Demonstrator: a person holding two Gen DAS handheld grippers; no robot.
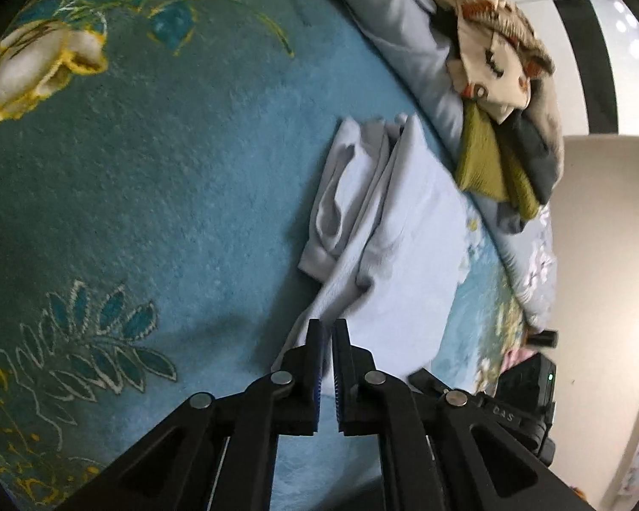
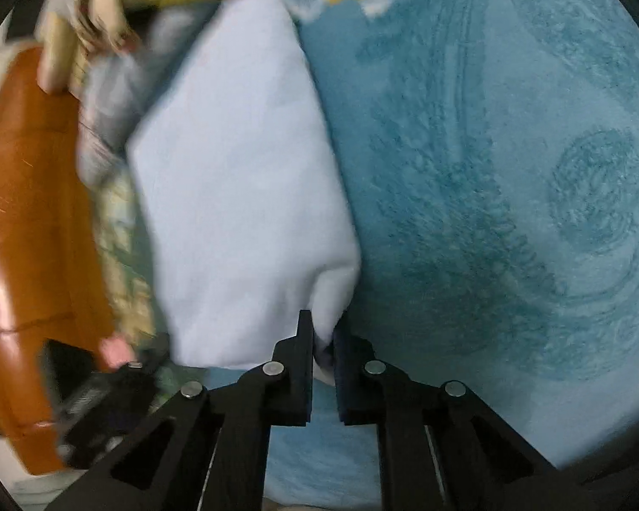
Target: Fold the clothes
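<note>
A white garment [image 1: 387, 230] lies partly folded on the teal carpet [image 1: 170, 179], a sleeve and cuff bunched along its left side. My left gripper [image 1: 327, 328] is shut on the garment's near edge, cloth pinched between its fingers. In the right wrist view the same white garment [image 2: 243, 179] hangs as a broad smooth panel, blurred by motion. My right gripper [image 2: 321, 332] is shut on its lower corner, a little above the teal carpet [image 2: 511, 170].
A heap of unfolded clothes [image 1: 498, 98] in beige, olive, dark grey and pale grey lies beyond the white garment; it also shows in the right wrist view [image 2: 106, 30]. An orange-brown leather sofa [image 2: 21, 221] stands at the left. A black device [image 1: 528, 383] sits near the carpet's edge.
</note>
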